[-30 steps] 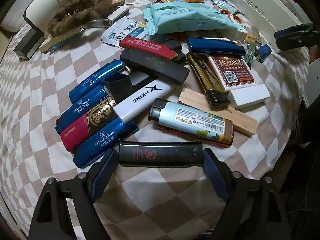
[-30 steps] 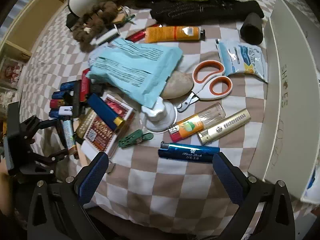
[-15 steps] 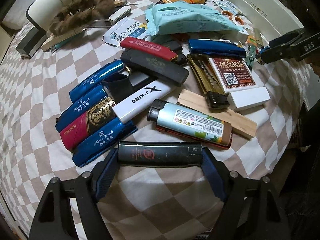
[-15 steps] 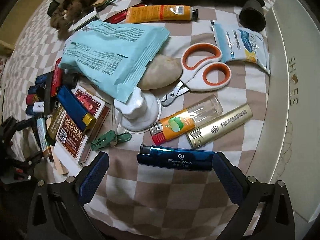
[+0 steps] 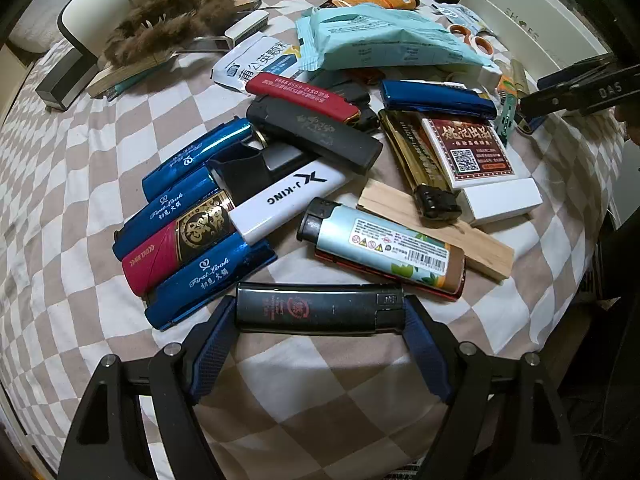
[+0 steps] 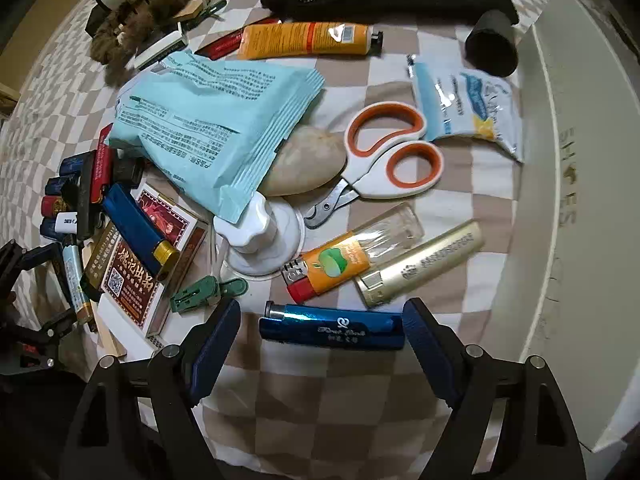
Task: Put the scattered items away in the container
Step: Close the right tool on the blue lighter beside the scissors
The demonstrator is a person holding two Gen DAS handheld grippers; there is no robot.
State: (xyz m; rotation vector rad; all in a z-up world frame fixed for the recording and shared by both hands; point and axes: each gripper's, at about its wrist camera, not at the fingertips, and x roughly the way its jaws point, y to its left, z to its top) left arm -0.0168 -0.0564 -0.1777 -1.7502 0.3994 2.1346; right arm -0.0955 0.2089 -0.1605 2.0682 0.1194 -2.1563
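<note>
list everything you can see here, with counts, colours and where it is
black lighter: one, gripped end to end in the left jaws
blue lighter: one, between the right jaws, gap at one end
lighter pile: about a dozen, mixed colours, ahead of the left gripper
orange lighter: one, beside the gold one
gold lighter: one, near the box
scissors: one, orange and white, middle
packet: one, teal, over a stone
stone: one, tan
tube: one, orange, far side
box: one, white, right edge
left gripper: shut
right gripper: open
</note>
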